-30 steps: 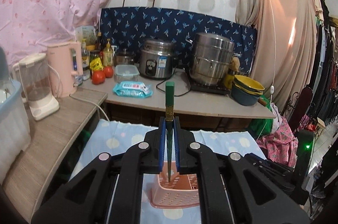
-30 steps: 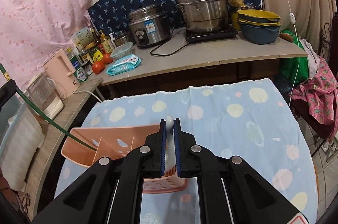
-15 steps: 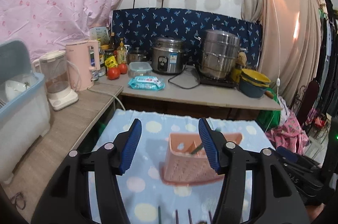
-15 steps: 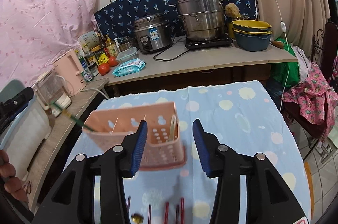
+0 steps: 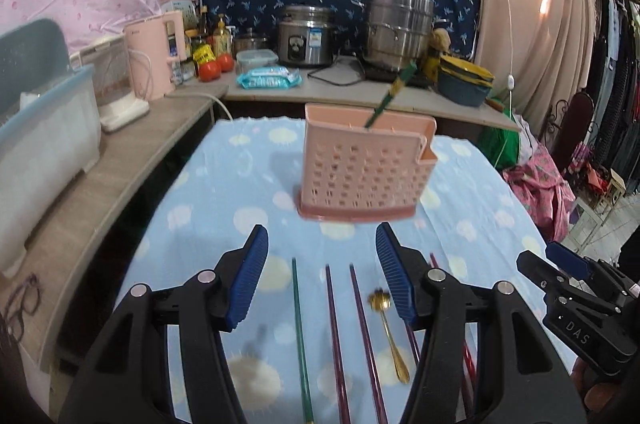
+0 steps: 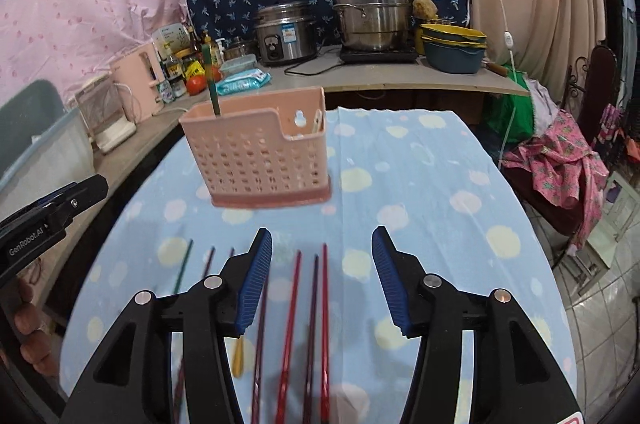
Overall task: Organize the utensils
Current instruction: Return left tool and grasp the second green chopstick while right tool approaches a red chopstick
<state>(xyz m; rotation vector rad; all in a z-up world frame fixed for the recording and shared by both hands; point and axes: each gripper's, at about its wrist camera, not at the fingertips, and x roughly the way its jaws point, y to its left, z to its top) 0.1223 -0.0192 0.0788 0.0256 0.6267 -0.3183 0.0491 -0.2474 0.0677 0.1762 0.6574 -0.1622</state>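
Both tongs have drawn back, opened (empty), utensil holder point(image 5: 362, 169) ahead.

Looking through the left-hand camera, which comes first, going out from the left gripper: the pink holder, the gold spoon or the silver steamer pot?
1. Gold spoon, on the cloth just beside the left gripper.
2. Pink holder, standing mid-table, straight ahead.
3. Silver steamer pot, on the back counter, right of centre.

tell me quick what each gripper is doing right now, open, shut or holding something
Left gripper: open, holding nothing; jaws have just been opening.
Right gripper: open, holding nothing; jaws have just been opening.
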